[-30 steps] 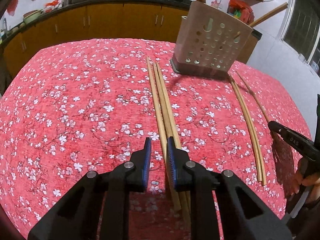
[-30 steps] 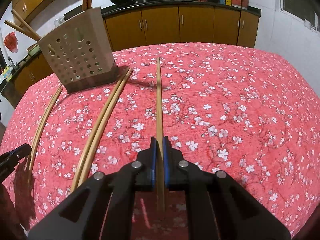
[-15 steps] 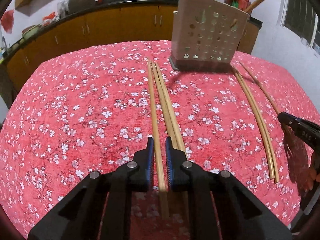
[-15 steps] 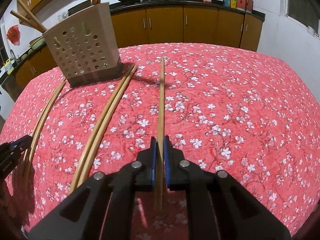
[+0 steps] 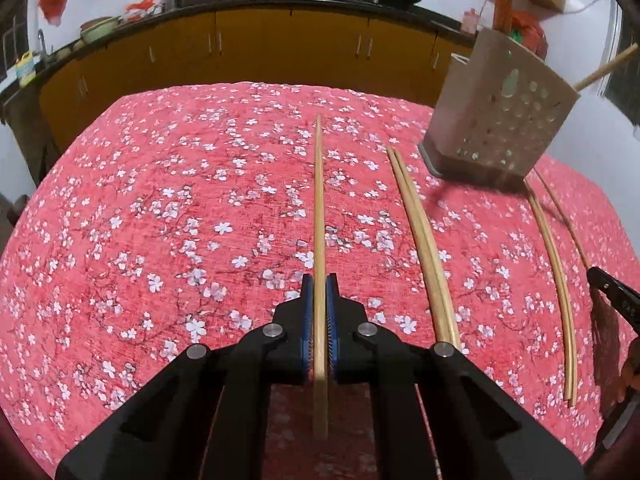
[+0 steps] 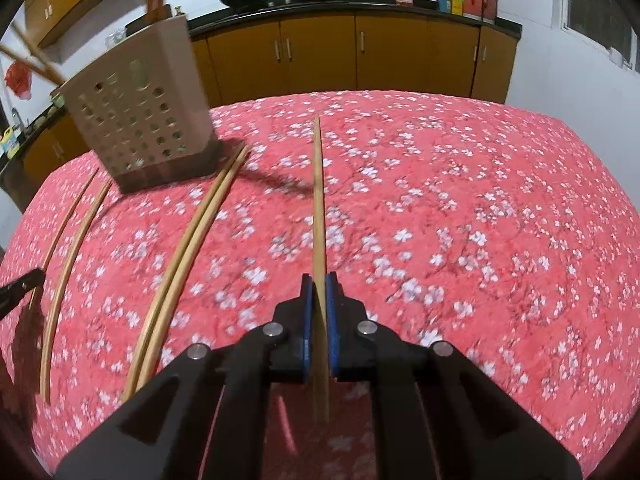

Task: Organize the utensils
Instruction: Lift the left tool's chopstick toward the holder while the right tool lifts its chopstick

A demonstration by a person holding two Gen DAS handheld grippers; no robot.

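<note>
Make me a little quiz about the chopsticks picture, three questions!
1. True or false: each hand-held gripper is shut on a chopstick.
2. How many chopsticks lie loose on the cloth in the left view?
3. The holder is: A) flat on its side, B) standing, C) hanging.

Key
1. True: left hand-held gripper clamps one chopstick, right hand-held gripper clamps another.
2. Four: a pair and two by the holder.
3. B.

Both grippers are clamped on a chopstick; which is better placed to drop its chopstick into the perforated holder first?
Probably the right gripper. Its chopstick lies one pair away from the holder. The left gripper's chopstick looks farther off.
</note>
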